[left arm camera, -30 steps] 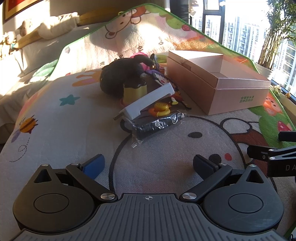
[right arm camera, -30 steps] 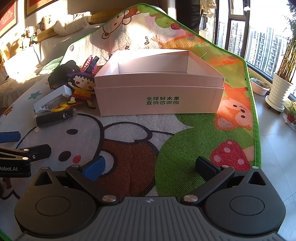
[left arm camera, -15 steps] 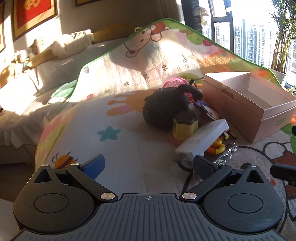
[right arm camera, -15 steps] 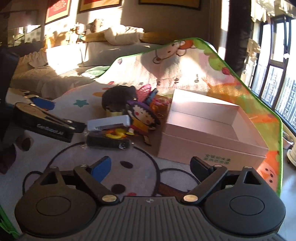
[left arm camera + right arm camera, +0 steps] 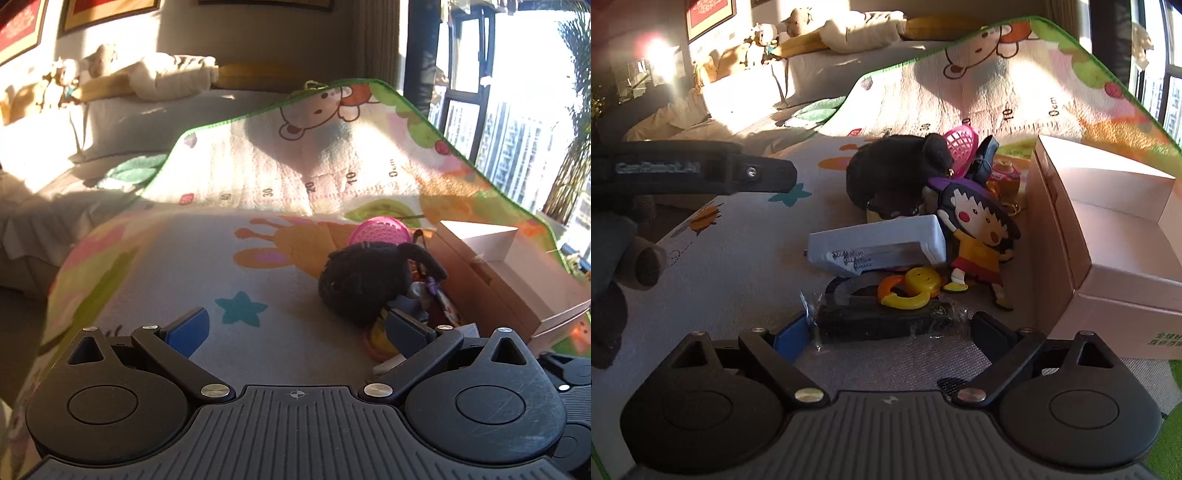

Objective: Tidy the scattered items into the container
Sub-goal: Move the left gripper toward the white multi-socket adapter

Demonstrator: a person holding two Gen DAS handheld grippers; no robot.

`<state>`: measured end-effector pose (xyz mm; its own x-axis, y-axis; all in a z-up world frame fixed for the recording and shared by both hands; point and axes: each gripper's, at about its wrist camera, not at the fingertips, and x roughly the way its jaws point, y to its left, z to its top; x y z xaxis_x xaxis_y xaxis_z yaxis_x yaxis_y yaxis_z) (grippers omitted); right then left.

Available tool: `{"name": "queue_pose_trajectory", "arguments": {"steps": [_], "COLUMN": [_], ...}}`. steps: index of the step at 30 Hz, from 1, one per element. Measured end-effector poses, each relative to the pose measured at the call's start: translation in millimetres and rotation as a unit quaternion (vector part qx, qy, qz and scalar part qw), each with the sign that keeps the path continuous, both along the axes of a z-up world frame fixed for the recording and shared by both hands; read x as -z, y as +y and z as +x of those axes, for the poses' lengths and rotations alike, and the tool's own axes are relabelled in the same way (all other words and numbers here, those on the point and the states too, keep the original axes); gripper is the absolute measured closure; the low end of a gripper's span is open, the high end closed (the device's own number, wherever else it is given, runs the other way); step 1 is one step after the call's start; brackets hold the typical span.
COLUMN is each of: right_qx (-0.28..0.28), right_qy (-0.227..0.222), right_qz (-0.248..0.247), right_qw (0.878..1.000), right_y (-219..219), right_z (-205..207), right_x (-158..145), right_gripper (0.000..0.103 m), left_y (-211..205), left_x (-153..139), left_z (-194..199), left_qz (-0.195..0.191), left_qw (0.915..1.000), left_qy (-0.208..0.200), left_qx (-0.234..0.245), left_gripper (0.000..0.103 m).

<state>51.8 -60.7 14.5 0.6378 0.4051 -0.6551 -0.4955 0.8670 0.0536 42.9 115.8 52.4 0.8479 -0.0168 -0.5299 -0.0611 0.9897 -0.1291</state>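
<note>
1. Pale pink cardboard box (image 5: 1108, 236) stands open-topped on the play mat (image 5: 738, 258), at the right of the item pile; the part of its interior that shows holds nothing.
2. Writing: green printed characters on the box's front face, cut off by the frame edge and not readable. A ruler scale printed on the mat reads "0cm", "10". Lettering on the left claw's arm is too blurred to read.
3. Pile beside the box: black plush toy (image 5: 894, 173), pink mesh paddle (image 5: 962, 146), cartoon girl figure (image 5: 979, 229) just beside the box wall, white stapler (image 5: 882, 242), yellow and orange ring toy (image 5: 910, 290).
4. Right claw (image 5: 886, 339): jaws apart and closing; a black item in clear wrap (image 5: 882, 321) lies between the fingers, pads not pressing it.
5. Left claw (image 5: 295, 332): jaws wide apart, holding nothing; the plush toy lies just beyond its right finger (image 5: 406, 332).
</note>
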Motion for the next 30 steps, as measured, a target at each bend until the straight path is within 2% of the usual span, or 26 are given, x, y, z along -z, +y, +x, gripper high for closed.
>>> {"name": "queue_pose_trajectory", "arguments": {"steps": [3,6,8,10,13,15,16,18,20,22,24,26,28,30], "right_qx": [-0.014,-0.005,0.022,0.060,0.097,0.145,0.174,0.232,0.268,0.278,0.279,0.269,0.234,0.213], "right_qy": [-0.012,-0.040,-0.046,-0.034,-0.017,-0.028,-0.034,-0.040,-0.035,-0.028,-0.022,-0.016,-0.016,-0.016], "right_qz": [0.000,-0.010,-0.017,-0.019,0.012,0.051,0.076,0.132,0.180,0.209,0.215,0.215,0.214,0.217], "right_qw": [1.000,0.999,0.999,0.997,0.995,0.988,0.981,0.963,0.946,0.937,0.936,0.939,0.948,0.953], "right_y": [-17.1,-51.9,-78.4,-107.2,-148.7,-180.9,-196.7,-225.6,-245.4,-252.0,-246.8,-234.2,-221.4,-214.7], "right_z": [-16.4,-41.1,-53.2,-58.1,-56.4,-53.4,-48.6,-32.5,-12.7,9.9,29.3,37.4,34.7,28.7], "right_x": [-8.0,-15.9,-16.5,-14.3,-15.6,-22.7,-27.1,-32.3,-32.6,-30.5,-27.0,-25.8,-27.3,-26.0], "right_gripper": [0.018,0.018,0.018,0.017,0.015,0.014,0.010,0.002,0.001,0.001,0.001,0.000,0.000,0.000], "left_y": [-11.2,-35.7,-54.6,-75.4,-93.9,-99.1,-100.2,-102.3,-105.0,-106.6,-105.7,-102.0,-98.7,-98.4], "left_x": [6.8,16.5,22.9,30.2,34.0,32.3,31.3,29.7,30.4,32.4,34.6,36.2,36.8,37.0], "left_z": [-9.5,-15.0,-16.1,-15.6,-13.5,-13.6,-14.1,-14.6,-16.9,-18.3,-19.2,-20.8,-22.9,-21.1], "left_qz": [0.016,0.042,0.069,0.097,0.096,0.089,0.083,0.079,0.096,0.112,0.116,0.111,0.114,0.122], "left_qw": [0.9998,0.9971,0.9934,0.9888,0.9865,0.9870,0.9875,0.9878,0.9859,0.9839,0.9837,0.9850,0.9856,0.9850], "left_qy": [0.014,0.034,0.041,0.048,0.050,0.041,0.036,0.024,0.012,0.021,0.040,0.046,0.036,0.026], "left_qx": [0.007,0.053,0.082,0.103,0.123,0.128,0.129,0.132,0.136,0.138,0.131,0.124,0.120,0.120], "left_gripper": [0.000,0.000,0.000,0.000,0.000,0.000,0.000,0.000,0.000,0.000,0.000,0.000,0.000,0.000]}}
